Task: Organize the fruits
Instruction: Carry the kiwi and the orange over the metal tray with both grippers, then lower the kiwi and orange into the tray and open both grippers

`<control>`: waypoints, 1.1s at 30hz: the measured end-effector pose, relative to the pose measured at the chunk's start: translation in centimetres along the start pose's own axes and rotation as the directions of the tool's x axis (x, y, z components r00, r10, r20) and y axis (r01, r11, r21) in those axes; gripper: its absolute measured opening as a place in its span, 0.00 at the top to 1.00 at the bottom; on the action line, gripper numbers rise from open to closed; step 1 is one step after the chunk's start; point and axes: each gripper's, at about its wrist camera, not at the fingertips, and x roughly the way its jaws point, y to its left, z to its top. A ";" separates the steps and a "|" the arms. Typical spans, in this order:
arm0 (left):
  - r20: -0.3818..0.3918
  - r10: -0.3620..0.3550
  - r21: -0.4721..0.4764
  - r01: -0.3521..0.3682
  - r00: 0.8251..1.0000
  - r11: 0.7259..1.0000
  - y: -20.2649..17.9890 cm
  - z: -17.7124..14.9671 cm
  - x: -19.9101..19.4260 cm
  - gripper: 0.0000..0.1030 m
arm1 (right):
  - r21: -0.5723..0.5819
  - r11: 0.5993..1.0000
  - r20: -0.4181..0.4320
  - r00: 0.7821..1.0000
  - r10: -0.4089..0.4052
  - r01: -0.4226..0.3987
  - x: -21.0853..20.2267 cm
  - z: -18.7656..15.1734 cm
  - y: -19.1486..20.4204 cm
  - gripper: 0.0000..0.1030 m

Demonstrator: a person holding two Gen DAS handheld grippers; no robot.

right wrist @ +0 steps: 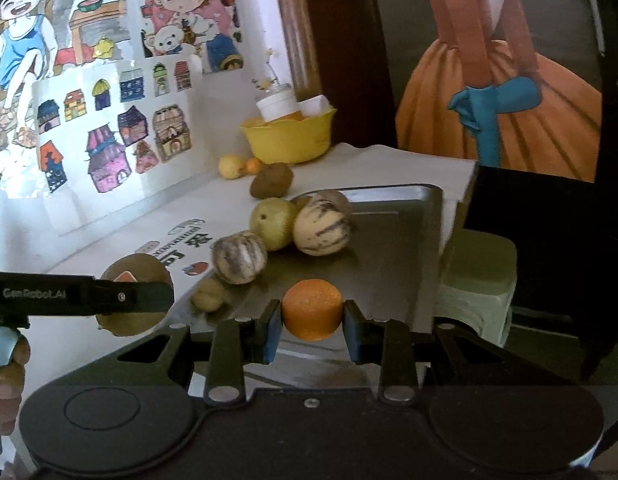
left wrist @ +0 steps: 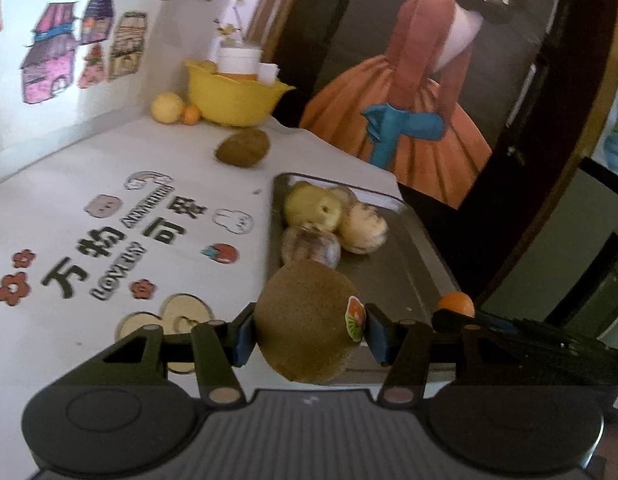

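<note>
Nearest each camera, the left tool (left wrist: 309, 330) grips a fuzzy brown kiwi (left wrist: 307, 320) and the right tool (right wrist: 312, 326) clamps a small round orange (right wrist: 312, 309), both at the near end of the grey metal tray (right wrist: 393, 240). Four or so fruits already sit there. Farther across the white worktop (left wrist: 109, 152), another brown kiwi (left wrist: 243, 147), a yellow lemon (left wrist: 167, 107) and a tiny orange (left wrist: 191, 114) remain by the yellow plastic bowl (left wrist: 233, 98), so sorting looks roughly half done.

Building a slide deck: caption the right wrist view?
Right claw holds a small orange above the metal tray of fruit.

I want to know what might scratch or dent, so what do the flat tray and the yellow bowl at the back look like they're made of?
The tray looks like metal, probably stainless steel: grey, with a dull sheen and soft reflections of the fruit on it. The yellow bowl looks like plastic: an even, opaque colour, a matte surface and a wavy moulded rim. Blur leaves both unconfirmed.
</note>
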 end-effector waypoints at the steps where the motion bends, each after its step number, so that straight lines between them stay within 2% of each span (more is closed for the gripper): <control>1: -0.007 -0.003 0.006 0.003 1.000 1.000 -0.3 -0.1 0.2 0.43 | 0.008 1.000 0.001 1.000 -0.001 0.001 0.0 -0.2 -0.3 0.67; 12: -0.048 0.018 0.055 -0.015 0.999 0.998 -2.3 -0.4 2.2 0.43 | 0.054 0.999 -0.005 1.000 0.008 -0.007 0.8 -0.4 -2.2 0.67; 20: -0.045 0.020 0.082 -0.016 0.999 0.996 -2.7 -0.4 2.9 0.43 | -0.002 1.000 -0.027 0.999 0.027 -0.027 2.7 0.5 -2.2 0.67; 33: -0.046 0.012 0.075 -0.008 0.999 0.997 -2.1 -0.5 4.0 0.43 | -0.039 0.999 -0.043 0.999 0.028 -0.030 5.7 1.4 -2.4 0.67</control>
